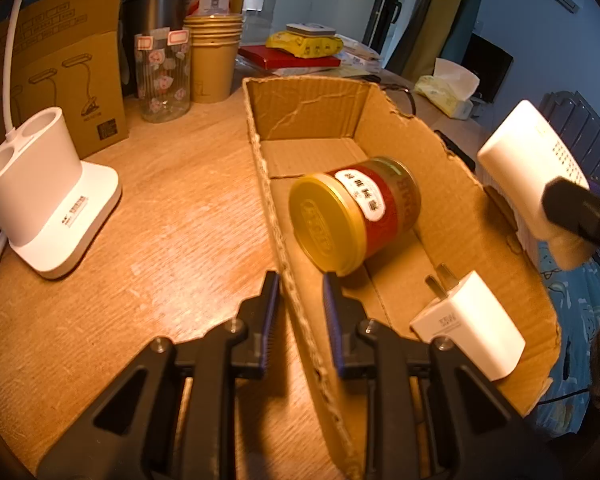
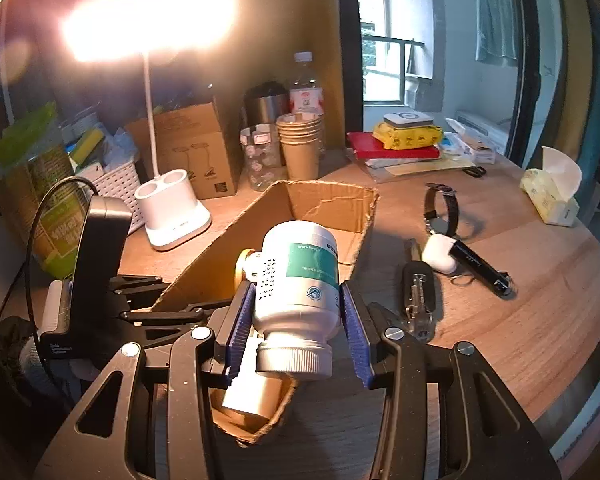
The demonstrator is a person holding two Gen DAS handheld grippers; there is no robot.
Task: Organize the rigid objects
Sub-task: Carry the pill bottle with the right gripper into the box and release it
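A torn cardboard box (image 1: 452, 184) lies open on the wooden table (image 1: 160, 208). In it lie a red tin with a gold lid (image 1: 354, 214) on its side and a white plug adapter (image 1: 470, 326). My left gripper (image 1: 300, 320) straddles the box's near left wall, one finger on each side, pads close to the cardboard. My right gripper (image 2: 298, 322) is shut on a white pill bottle (image 2: 300, 280) with a green label, held above the box (image 2: 332, 208). The bottle also shows in the left wrist view (image 1: 536, 168), over the box's right wall.
A white lamp base (image 1: 44, 200), a flowered glass (image 1: 162, 76), stacked paper cups (image 1: 214, 56) and a carton stand at the back left. A watch (image 2: 440, 208), white earbud case (image 2: 440, 254), black stick (image 2: 484, 270), key fob (image 2: 418, 292) and tissue pack (image 2: 552, 192) lie right of the box.
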